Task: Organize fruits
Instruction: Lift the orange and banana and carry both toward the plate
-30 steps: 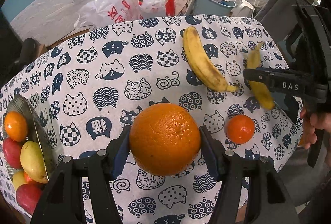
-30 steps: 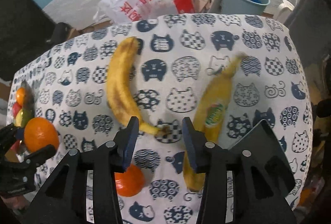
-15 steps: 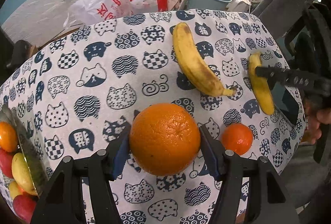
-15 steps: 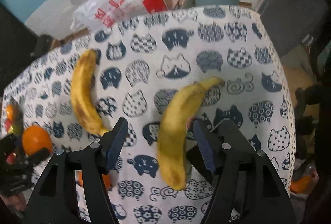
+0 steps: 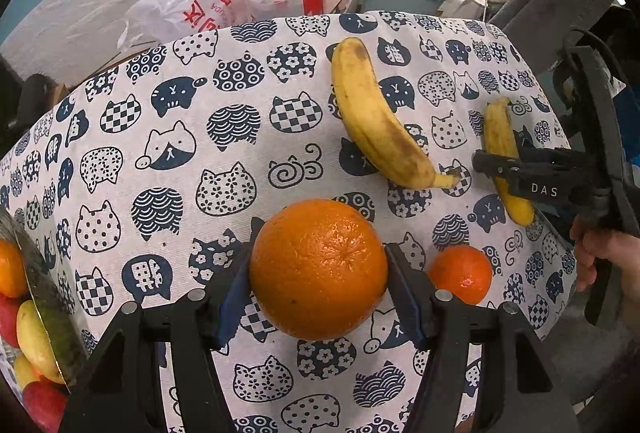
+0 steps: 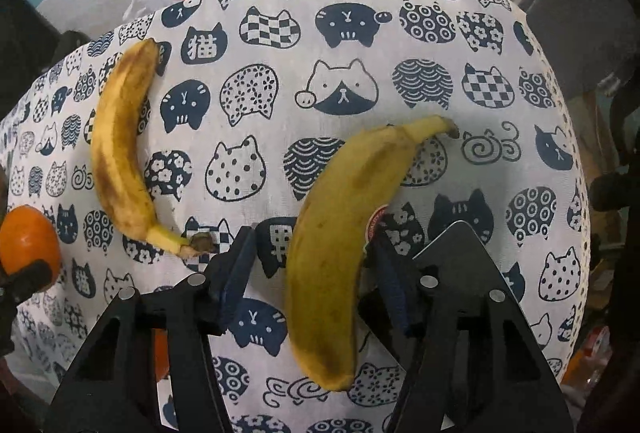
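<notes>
Fingers of the left gripper (image 5: 319, 269) clamp an orange (image 5: 319, 269); right gripper (image 6: 312, 265) fingers, closing, straddle a banana (image 6: 340, 209) on the worktop (image 6: 280, 93).

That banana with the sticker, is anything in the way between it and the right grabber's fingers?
Nothing visible. The stickered banana already lies between the fingers of the right gripper, whose jaws are closing. Only cat-print cloth shows in the gap on its left side. The other banana lies apart, off to the left.

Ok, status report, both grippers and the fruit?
Left gripper clamped on big orange. Right gripper closing around sticker banana, left pad not touching. Second banana alongside, clear.
</notes>
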Demonstrator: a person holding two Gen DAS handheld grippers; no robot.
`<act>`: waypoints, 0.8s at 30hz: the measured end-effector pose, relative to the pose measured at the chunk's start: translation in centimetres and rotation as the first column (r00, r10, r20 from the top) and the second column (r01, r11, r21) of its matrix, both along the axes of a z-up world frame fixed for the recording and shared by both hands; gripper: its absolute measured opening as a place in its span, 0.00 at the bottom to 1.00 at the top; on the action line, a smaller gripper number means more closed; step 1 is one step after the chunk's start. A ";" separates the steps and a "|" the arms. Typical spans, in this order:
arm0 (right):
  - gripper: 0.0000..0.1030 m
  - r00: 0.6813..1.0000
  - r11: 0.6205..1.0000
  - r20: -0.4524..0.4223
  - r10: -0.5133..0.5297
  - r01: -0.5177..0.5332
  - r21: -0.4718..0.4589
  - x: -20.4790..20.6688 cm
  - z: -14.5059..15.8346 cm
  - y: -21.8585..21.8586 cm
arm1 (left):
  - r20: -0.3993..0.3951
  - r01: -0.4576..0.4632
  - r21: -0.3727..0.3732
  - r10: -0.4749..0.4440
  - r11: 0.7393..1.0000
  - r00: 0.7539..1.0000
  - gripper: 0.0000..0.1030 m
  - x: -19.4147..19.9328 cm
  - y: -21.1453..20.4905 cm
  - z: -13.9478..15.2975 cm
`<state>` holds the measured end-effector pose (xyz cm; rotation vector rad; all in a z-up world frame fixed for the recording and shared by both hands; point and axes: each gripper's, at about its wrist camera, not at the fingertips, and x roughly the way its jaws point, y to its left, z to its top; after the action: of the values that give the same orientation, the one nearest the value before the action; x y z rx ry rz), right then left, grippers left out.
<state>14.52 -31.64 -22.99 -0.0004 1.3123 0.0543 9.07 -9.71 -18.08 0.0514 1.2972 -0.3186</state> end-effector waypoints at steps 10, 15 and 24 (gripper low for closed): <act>0.33 0.999 1.000 0.036 0.027 -0.027 -0.012 -1.2 0.3 0.9 | 0.017 0.004 -0.001 -0.004 1.000 1.000 0.63 -0.4 -0.2 0.9; 0.33 0.996 0.999 0.081 0.045 -0.047 0.021 -2.6 2.0 1.7 | 0.036 0.001 -0.007 -0.001 1.000 0.999 0.63 -0.9 0.0 1.8; 0.33 0.983 0.991 0.158 0.097 -0.110 0.080 -3.6 6.2 3.7 | 0.051 -0.036 -0.017 0.037 0.999 0.998 0.63 -2.2 2.1 3.7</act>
<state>10.97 -27.92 -16.76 0.0021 1.1537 0.1976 6.89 -7.61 -14.42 0.0220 1.2436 -0.2949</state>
